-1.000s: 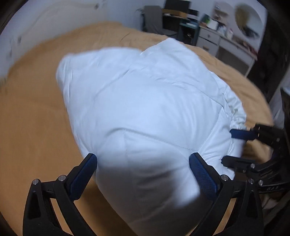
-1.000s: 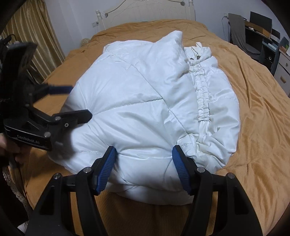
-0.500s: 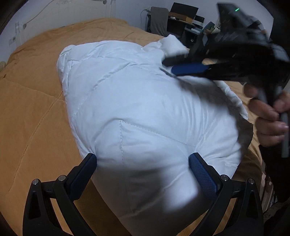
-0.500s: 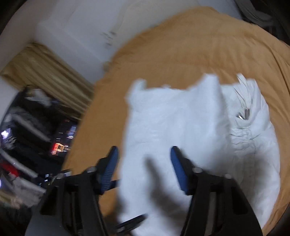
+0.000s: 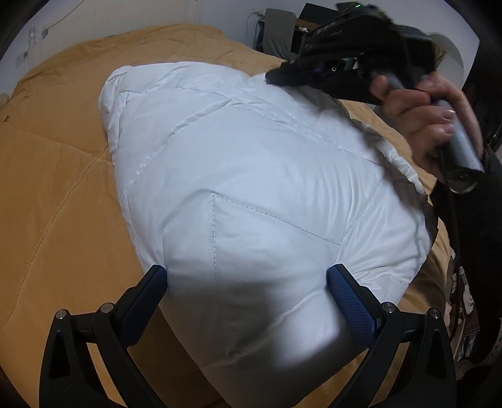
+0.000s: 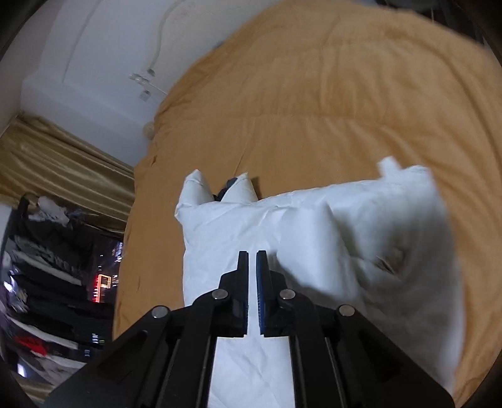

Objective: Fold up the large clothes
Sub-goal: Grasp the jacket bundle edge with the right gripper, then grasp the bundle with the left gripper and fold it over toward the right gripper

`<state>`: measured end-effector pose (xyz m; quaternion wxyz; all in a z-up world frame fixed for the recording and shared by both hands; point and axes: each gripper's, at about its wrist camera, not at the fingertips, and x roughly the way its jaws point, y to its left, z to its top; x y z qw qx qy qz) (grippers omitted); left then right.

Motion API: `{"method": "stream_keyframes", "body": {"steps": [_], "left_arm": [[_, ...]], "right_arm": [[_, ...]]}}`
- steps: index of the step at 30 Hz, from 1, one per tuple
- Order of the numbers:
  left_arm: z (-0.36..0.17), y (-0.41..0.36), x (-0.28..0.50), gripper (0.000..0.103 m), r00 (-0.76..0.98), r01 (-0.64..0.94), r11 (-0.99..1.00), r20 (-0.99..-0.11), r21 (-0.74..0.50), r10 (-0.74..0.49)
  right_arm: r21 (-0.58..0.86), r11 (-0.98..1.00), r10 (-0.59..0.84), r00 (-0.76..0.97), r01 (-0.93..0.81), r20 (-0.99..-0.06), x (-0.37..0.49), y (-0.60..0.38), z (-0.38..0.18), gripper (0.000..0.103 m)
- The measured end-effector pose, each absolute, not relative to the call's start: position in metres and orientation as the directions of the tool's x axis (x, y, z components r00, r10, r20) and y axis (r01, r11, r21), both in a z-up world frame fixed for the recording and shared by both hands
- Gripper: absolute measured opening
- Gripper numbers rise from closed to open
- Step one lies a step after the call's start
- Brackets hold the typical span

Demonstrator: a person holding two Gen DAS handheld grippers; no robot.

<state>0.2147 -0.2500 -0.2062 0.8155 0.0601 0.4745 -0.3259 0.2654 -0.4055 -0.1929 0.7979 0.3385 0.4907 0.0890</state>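
Note:
A white puffer jacket (image 5: 251, 188) lies folded in a thick bundle on the orange bedspread (image 5: 56, 175). My left gripper (image 5: 246, 282) is open, its fingers on either side of the bundle's near end. My right gripper (image 6: 252, 255) is shut and empty, held above the jacket (image 6: 282, 257) and pointing down at it. In the left wrist view the right gripper (image 5: 329, 69) shows at the upper right, held by a hand over the jacket's far edge.
The orange bedspread (image 6: 313, 94) extends beyond the jacket. A desk with a chair (image 5: 276, 28) stands past the bed. A gold curtain (image 6: 53, 163) and dark shelving (image 6: 47, 282) stand to the left in the right wrist view.
My right gripper lifted from the jacket's near edge, swung up over the jacket and closed. My left gripper stayed around the bundle's near end.

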Motion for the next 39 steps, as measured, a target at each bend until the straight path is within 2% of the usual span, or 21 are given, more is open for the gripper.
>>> {"method": "stream_keyframes", "body": {"steps": [1,3,5,7,8,10,13,15,17,18,20,23,24,26,27,28,30,32,35,37,39], "left_arm": [[-0.206,-0.249,0.217,0.103,0.333,0.588,0.779,-0.812,-0.22,-0.48],[-0.207,-0.247,0.219,0.103,0.328,0.584,0.779,-0.812,-0.226,-0.482],[-0.208,-0.248,0.221,0.103,0.329,0.579,0.784,-0.814,-0.226,-0.478],[-0.209,-0.248,0.222,0.103,0.327,0.575,0.785,-0.815,-0.23,-0.478],[-0.211,-0.246,0.224,0.103,0.325,0.574,0.785,-0.815,-0.234,-0.48],[-0.214,-0.244,0.226,0.103,0.318,0.57,0.784,-0.814,-0.246,-0.486],[-0.216,-0.243,0.227,0.103,0.316,0.563,0.787,-0.813,-0.253,-0.488],[-0.217,-0.244,0.227,0.103,0.317,0.561,0.788,-0.814,-0.253,-0.487],[-0.219,-0.242,0.226,0.103,0.312,0.559,0.787,-0.813,-0.262,-0.492],[-0.218,-0.241,0.225,0.103,0.305,0.561,0.782,-0.81,-0.273,-0.501],[-0.219,-0.239,0.223,0.103,0.294,0.564,0.775,-0.807,-0.285,-0.512],[-0.223,-0.236,0.225,0.103,0.29,0.552,0.782,-0.812,-0.291,-0.507],[-0.224,-0.234,0.227,0.103,0.285,0.548,0.781,-0.811,-0.3,-0.511],[-0.227,-0.231,0.228,0.103,0.278,0.543,0.779,-0.807,-0.315,-0.521],[-0.228,-0.23,0.229,0.103,0.277,0.54,0.779,-0.806,-0.319,-0.523],[-0.229,-0.229,0.229,0.103,0.277,0.535,0.78,-0.804,-0.325,-0.526],[-0.23,-0.226,0.229,0.103,0.272,0.526,0.779,-0.8,-0.342,-0.535],[-0.227,-0.223,0.228,0.103,0.255,0.53,0.769,-0.797,-0.359,-0.548],[-0.223,-0.208,0.236,0.102,0.215,0.48,0.77,-0.794,-0.421,-0.568],[-0.222,-0.184,0.254,0.102,0.208,0.375,0.777,-0.771,-0.505,-0.602],[-0.226,-0.158,0.273,0.102,0.184,0.244,0.746,-0.726,-0.62,-0.663]], "right_arm": [[0.557,0.796,0.393,0.496,0.238,-0.774,0.276,-0.412,-0.204,0.0],[0.427,0.845,0.244,0.478,0.321,-0.844,0.281,-0.425,-0.219,0.0],[0.522,0.777,0.321,0.493,0.352,-0.809,0.275,-0.445,-0.231,0.0],[0.554,0.766,0.314,0.562,0.327,-0.766,0.257,-0.451,-0.211,0.002],[0.56,0.775,0.309,0.598,0.292,-0.74,0.245,-0.449,-0.197,0.006],[0.565,0.804,0.318,0.669,0.185,-0.672,0.215,-0.428,-0.159,0.007],[0.568,0.823,0.416,0.685,-0.004,-0.598,0.184,-0.387,-0.13,0.007],[0.563,0.826,0.45,0.63,-0.025,-0.633,0.182,-0.37,-0.146,0.008],[0.5,0.861,0.368,0.567,0.091,-0.737,0.192,-0.379,-0.186,0.008],[0.531,0.835,0.382,0.547,0.141,-0.745,0.194,-0.395,-0.211,0.0],[0.674,0.705,0.475,0.558,0.222,-0.681,0.186,-0.426,-0.236,0.0],[0.559,0.798,0.328,0.615,0.226,-0.717,0.157,-0.424,-0.205,0.0],[0.522,0.83,0.302,0.628,0.197,-0.717,0.146,-0.415,-0.191,0.008],[0.529,0.846,0.37,0.641,0.068,-0.673,0.123,-0.393,-0.172,0.008],[0.529,0.848,0.396,0.629,0.028,-0.669,0.114,-0.381,-0.17,0.02],[0.508,0.861,0.39,0.607,0.025,-0.692,0.11,-0.37,-0.176,0.05],[0.4,0.914,0.292,0.562,0.075,-0.774,0.11,-0.355,-0.201,0.079],[0.263,0.956,0.163,0.517,0.127,-0.841,0.11,-0.35,-0.225,0.077],[0.193,0.963,0.067,0.529,0.186,-0.846,0.101,-0.359,-0.218,0.078],[0.124,0.969,-0.013,0.547,0.213,-0.837,0.092,-0.357,-0.21,0.088],[0.113,0.969,-0.028,0.553,0.219,-0.833,0.084,-0.361,-0.208,0.096]]}}
